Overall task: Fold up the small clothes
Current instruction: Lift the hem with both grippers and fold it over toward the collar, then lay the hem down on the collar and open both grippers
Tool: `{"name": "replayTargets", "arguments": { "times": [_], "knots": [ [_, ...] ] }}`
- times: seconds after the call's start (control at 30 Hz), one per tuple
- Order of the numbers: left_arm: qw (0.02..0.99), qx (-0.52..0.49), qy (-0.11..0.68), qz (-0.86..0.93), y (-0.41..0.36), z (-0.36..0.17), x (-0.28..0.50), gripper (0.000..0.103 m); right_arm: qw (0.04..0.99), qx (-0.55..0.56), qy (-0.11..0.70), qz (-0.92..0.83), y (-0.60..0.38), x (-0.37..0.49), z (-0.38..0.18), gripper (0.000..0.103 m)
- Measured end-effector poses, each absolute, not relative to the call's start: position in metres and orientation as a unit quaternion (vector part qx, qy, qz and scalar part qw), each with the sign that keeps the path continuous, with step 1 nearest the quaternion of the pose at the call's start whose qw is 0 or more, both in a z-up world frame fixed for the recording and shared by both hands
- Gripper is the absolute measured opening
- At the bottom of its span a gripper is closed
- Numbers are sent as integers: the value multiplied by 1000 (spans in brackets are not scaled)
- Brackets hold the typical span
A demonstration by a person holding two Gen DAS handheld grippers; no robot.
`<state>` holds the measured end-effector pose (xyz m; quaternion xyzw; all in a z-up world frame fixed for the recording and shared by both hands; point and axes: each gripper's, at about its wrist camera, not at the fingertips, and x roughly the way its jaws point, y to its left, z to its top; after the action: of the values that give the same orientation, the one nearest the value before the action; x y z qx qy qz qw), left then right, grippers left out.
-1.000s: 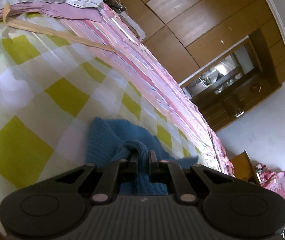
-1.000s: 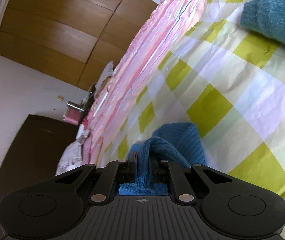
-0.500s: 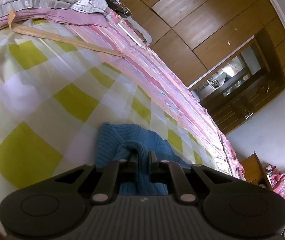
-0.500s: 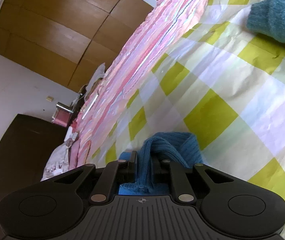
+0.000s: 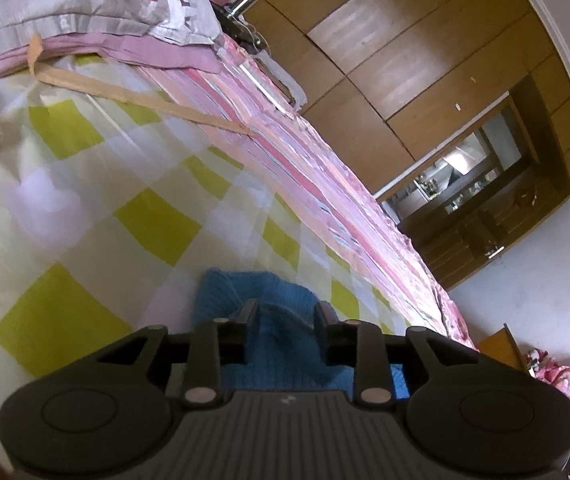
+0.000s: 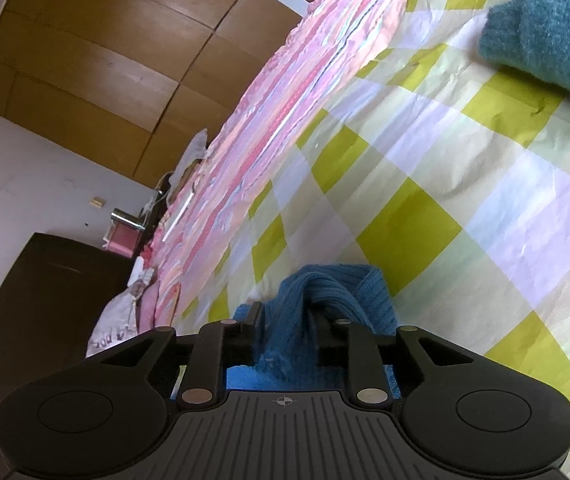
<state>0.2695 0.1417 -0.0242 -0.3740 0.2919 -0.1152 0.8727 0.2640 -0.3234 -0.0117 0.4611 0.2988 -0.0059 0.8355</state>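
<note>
The bright blue ribbed knit garment (image 5: 281, 320) lies on the near part of the yellow-and-white checked bed sheet (image 5: 85, 208). Left tongs (image 5: 286, 320) and right tongs (image 6: 288, 322) have just been opening, now released, with knit between their parted jaws.

A bed carries everything, its top spread with a yellow-and-white check sheet (image 5: 97, 208). A blue knit (image 5: 269, 304) lies on the sheet at the near edge. A teal knit (image 6: 553, 28) lies further in. A pink striped quilt (image 5: 325, 184) runs along the far edge, and a grey pillow (image 5: 85, 0) sits at one end.
</note>
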Motion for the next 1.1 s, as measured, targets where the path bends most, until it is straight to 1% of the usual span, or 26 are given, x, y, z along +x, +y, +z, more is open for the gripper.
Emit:
{"name": "replayTargets", "arguments": {
  "times": [0.03, 0.17, 0.27, 0.5, 0.7, 0.87, 1.1],
  "knots": [
    [874, -371, 292, -112, 142, -24, 269, 34, 836, 462, 298, -7, -324, 263, -11, 24],
    [886, -345, 295, -97, 135, -22, 269, 34, 841, 456, 290, -12, -325, 258, -4, 34],
    [895, -327, 291, -87, 132, -18, 268, 34, 854, 437, 281, -22, -326, 253, 5, 37],
    [906, -311, 280, -65, 132, -13, 264, 35, 874, 387, 291, -46, -323, 239, 13, 37],
    [909, -292, 287, -73, 123, -13, 262, 35, 899, 317, 295, -59, -310, 224, 20, 37],
    [913, -278, 290, -75, 119, -13, 261, 35, 908, 284, 302, -57, -303, 218, 24, 37],
    [912, -267, 302, -74, 119, -15, 253, 35, 898, 266, 347, -44, -290, 204, 14, 36]
  ]
}}
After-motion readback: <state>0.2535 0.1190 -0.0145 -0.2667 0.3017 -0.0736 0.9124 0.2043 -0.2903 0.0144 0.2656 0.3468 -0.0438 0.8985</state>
